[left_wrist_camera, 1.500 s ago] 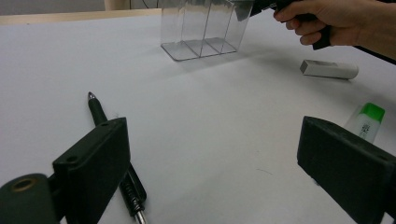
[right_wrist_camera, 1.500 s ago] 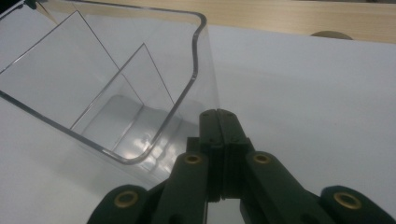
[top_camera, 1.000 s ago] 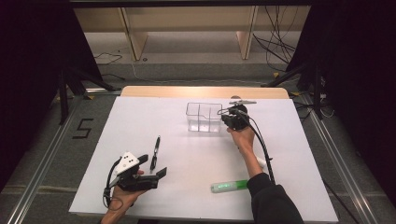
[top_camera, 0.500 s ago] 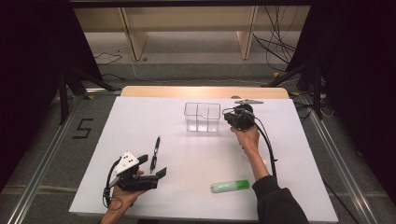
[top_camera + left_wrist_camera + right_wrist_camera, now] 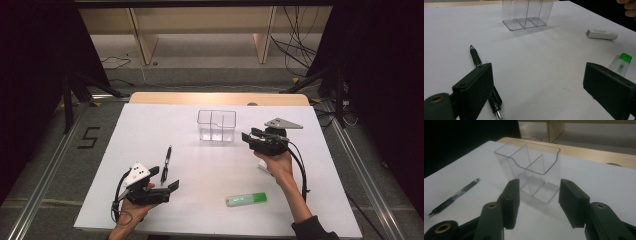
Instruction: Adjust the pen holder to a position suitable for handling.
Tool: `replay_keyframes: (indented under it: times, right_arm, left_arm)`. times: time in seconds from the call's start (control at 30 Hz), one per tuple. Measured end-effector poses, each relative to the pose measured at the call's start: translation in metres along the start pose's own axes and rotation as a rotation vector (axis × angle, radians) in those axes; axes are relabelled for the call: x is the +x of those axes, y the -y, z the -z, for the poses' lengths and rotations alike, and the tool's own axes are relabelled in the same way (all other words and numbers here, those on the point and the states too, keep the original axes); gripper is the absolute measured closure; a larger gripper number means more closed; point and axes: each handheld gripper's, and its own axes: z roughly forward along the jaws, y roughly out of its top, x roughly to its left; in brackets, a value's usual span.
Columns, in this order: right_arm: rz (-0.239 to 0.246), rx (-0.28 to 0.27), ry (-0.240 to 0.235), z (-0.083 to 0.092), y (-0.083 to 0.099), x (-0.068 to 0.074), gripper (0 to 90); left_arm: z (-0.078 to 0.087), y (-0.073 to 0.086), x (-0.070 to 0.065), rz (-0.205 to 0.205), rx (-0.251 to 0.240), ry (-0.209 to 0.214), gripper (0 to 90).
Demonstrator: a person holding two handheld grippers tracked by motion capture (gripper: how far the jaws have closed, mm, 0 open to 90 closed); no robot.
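We have the right tool raised just off the right-hand side of the clear organizer, its jaws parted with nothing between them; they have just been opening. In the right gripper view the organizer stands past the jaw tips, apart from them, so we judge it has been let go and left where it should stand: upright, toward the far edge of the bench, a little right of the middle. Its open top faces up, which suits dropping long, thin things into it.

Our left tool rests near the front left corner, jaws spread wide and holding nothing. The pen lies flat just beside its left jaw, partly hidden behind it in the left gripper view, so it looks like the handiest next pick.

By count: one organizer with what look like three compartments, one black pen, one green-capped tube lying flat near the front edge toward the right, and one small white eraser-like block, which sits on the right side of the bench, in the high view half hidden under the right hand. All three loose pieces lie well apart from the organizer, none inside it yet. Two tools, both released.
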Motion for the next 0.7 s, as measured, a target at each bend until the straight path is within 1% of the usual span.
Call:
replay_keyframes:
  times: [0.07, 0.13, 0.2, 0.27, 0.4, 0.5, 0.6, 0.7]
  right_arm:
    - [0.017, -0.002, -0.01, 0.008, 0.003, 0.005, 48.1]
    - [0.034, 0.015, -0.018, 0.015, 0.004, 0.009, 45.7]
    - [0.038, 0.001, -0.035, 0.022, 0.006, 0.013, 44.7]
    - [0.036, 0.004, -0.054, 0.026, 0.008, 0.016, 42.9]
    - [0.048, 0.011, -0.066, 0.031, 0.012, 0.021, 39.3]
    - [0.055, 0.017, -0.074, 0.033, 0.016, 0.023, 37.7]
    - [0.065, 0.024, -0.068, 0.036, 0.02, 0.024, 36.5]
    - [0.059, 0.024, -0.067, 0.041, 0.022, 0.021, 36.0]
  left_arm:
    - [0.0, 0.0, 0.0, -0.003, -0.001, 0.003, 9.2]
    - [0.0, 0.0, -0.001, -0.006, 0.002, 0.007, 9.1]
    - [0.0, 0.0, -0.001, -0.007, 0.001, 0.009, 9.1]
    - [0.0, 0.0, -0.001, -0.007, 0.001, 0.012, 9.1]
    - [0.0, -0.001, -0.002, -0.007, 0.002, 0.018, 9.1]
    - [0.0, -0.001, -0.002, -0.01, 0.004, 0.022, 9.1]
    - [0.0, -0.001, -0.002, -0.011, 0.005, 0.024, 9.1]
    - [0.0, -0.001, -0.002, -0.013, 0.007, 0.025, 9.1]
